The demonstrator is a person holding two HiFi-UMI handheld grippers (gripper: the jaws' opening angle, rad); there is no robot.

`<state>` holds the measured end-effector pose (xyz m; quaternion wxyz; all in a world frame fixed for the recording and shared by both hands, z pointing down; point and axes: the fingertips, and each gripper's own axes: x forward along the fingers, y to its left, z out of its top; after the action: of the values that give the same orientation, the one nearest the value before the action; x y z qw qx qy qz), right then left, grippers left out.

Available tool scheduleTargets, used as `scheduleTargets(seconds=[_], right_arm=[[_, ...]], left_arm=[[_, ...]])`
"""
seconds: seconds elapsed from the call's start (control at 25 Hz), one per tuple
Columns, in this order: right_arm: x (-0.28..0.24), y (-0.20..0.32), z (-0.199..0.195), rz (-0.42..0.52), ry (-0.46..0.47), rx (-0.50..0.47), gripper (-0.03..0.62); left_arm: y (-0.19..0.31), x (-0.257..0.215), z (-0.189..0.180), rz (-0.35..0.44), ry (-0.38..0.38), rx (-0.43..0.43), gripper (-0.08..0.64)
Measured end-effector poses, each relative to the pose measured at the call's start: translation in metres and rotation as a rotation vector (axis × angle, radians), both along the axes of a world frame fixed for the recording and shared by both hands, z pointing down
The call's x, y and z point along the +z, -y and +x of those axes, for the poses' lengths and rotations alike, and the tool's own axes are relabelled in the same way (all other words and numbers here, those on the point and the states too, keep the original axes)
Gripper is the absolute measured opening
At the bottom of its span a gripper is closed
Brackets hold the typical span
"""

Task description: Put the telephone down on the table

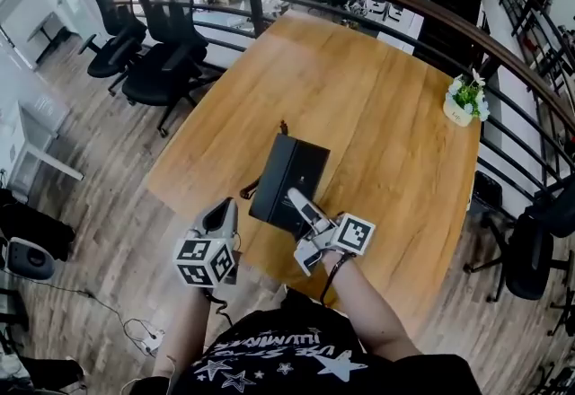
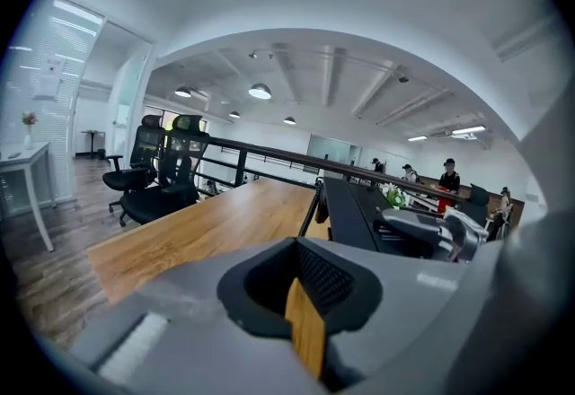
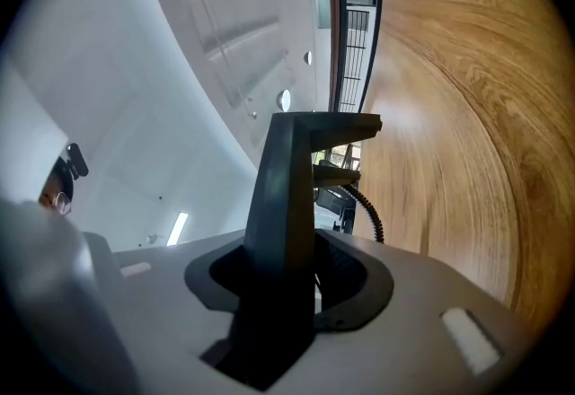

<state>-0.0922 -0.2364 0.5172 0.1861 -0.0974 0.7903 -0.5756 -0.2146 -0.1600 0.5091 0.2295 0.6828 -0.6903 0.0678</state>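
A black telephone [image 1: 289,179], a flat boxy set with a coiled cord [image 1: 249,191] hanging at its left side, is held over the near part of the wooden table [image 1: 377,88]. My right gripper [image 1: 302,203] is shut on its near edge. In the right gripper view the telephone [image 3: 295,187] stands up between the jaws, and the cord [image 3: 368,209] curls beside it. My left gripper [image 1: 225,212] hovers left of the telephone at the table's near-left edge, shut and holding nothing. The left gripper view shows the telephone [image 2: 349,212] and the right gripper [image 2: 429,232] to its right.
A small white pot with a green plant [image 1: 464,101] stands at the table's far right edge. Black office chairs [image 1: 160,52] are beyond the table's left side. A dark railing [image 1: 503,52] curves round the back and right. Wooden floor lies to the left.
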Motion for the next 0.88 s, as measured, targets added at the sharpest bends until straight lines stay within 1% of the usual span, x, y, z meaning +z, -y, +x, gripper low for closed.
scheduleTargets(seconds=[0.08,0.32,0.48,0.64,0.76,0.88], right_arm=[[0.007,0.012,-0.001,-0.016,-0.006,0.009,0.169],[0.017,0.036,-0.014,-0.008,-0.016,0.017,0.169],[0.012,0.052,-0.032,0.003,-0.009,0.043,0.169],[0.003,0.064,-0.056,0.016,-0.015,0.104,0.169],[0.004,0.069,-0.067,0.031,-0.039,0.160,0.169],[0.007,0.079,-0.073,0.040,-0.077,0.207,0.169]], left_arm=[[0.013,0.004,-0.003,-0.008,0.002,0.009,0.002],[0.037,0.015,-0.019,-0.027,0.007,0.029,0.002],[0.060,0.015,-0.041,-0.022,0.007,0.060,0.002],[0.089,0.014,-0.062,-0.020,-0.006,0.143,0.002],[0.106,0.012,-0.074,-0.004,-0.003,0.217,0.002],[0.123,0.015,-0.088,-0.001,-0.012,0.273,0.002]])
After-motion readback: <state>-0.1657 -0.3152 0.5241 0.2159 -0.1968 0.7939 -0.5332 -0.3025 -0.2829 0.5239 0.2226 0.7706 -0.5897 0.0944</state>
